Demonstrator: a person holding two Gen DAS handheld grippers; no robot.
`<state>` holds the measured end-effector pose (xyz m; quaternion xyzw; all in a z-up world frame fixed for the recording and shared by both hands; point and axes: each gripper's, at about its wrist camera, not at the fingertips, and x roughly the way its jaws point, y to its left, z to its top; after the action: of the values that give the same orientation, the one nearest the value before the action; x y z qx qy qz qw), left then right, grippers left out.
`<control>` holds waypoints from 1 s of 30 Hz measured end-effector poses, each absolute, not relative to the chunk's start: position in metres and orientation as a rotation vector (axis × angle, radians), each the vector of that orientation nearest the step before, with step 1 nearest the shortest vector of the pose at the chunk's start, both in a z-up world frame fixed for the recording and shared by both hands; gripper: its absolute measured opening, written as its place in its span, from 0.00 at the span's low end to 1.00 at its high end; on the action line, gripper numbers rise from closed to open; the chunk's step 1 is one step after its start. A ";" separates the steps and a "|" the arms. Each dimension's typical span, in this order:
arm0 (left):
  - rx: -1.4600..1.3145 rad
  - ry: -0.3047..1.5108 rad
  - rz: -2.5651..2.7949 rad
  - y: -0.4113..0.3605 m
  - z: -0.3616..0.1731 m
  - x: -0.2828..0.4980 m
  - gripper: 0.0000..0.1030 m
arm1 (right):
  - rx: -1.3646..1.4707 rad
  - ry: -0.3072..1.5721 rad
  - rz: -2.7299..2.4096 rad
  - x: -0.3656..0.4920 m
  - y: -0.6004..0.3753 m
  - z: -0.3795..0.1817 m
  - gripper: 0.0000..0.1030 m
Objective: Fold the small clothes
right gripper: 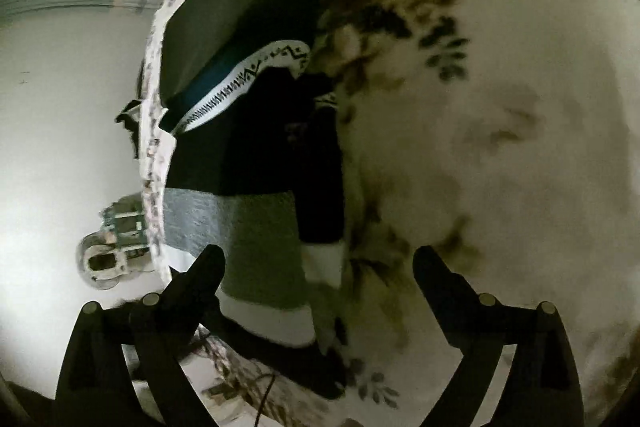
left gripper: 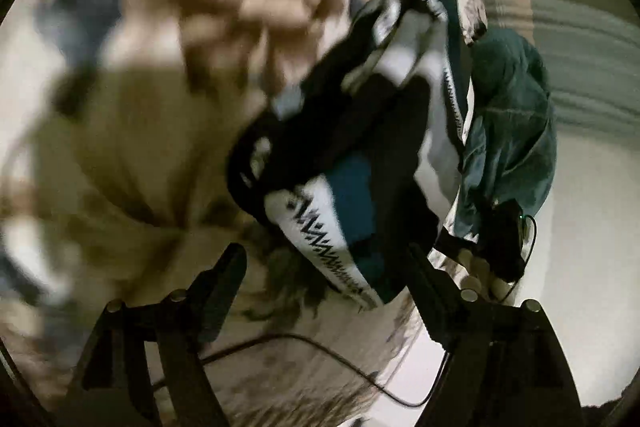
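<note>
A small garment in black, teal and white with a zigzag band [left gripper: 344, 187] lies crumpled on a floral bedspread [left gripper: 132, 147]. My left gripper [left gripper: 324, 263] is open just in front of its near edge, fingers apart on either side, holding nothing. In the right wrist view the same garment [right gripper: 264, 131] lies along the bed's left side, with grey and white fabric [right gripper: 260, 251] nearer me. My right gripper [right gripper: 318, 263] is open over that grey and white fabric, holding nothing. The left wrist view is blurred.
A person in a teal jacket [left gripper: 512, 131] stands beside the bed, one hand on the other gripper. A black cable [left gripper: 320, 347] runs across the bedspread. The bed's edge [right gripper: 154, 163] drops to a pale floor [right gripper: 60, 127] with a small object [right gripper: 108, 251] on it.
</note>
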<state>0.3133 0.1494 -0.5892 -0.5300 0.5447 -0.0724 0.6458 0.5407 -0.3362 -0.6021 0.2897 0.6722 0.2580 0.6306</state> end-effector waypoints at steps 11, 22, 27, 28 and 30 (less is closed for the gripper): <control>-1.152 1.041 -0.053 0.140 -0.570 0.372 0.17 | 0.704 1.548 0.680 0.577 -0.261 -0.640 0.45; -0.830 1.318 -0.286 0.216 -0.557 0.423 0.25 | 0.834 1.509 0.454 0.380 -0.253 -0.595 0.36; -0.741 1.351 -0.208 0.217 -0.555 0.411 0.45 | 0.825 1.605 0.366 0.370 -0.268 -0.611 0.69; -0.711 1.338 -0.159 0.217 -0.545 0.404 0.53 | 0.808 1.606 0.360 0.372 -0.277 -0.606 0.69; -0.650 1.297 -0.054 0.218 -0.527 0.380 0.84 | 0.739 1.608 0.332 0.374 -0.297 -0.592 0.69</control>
<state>0.3805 0.2183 -0.5273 -0.2972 0.5929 -0.0247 0.7480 0.3739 -0.2967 -0.5923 0.3216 0.6997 0.1446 0.6213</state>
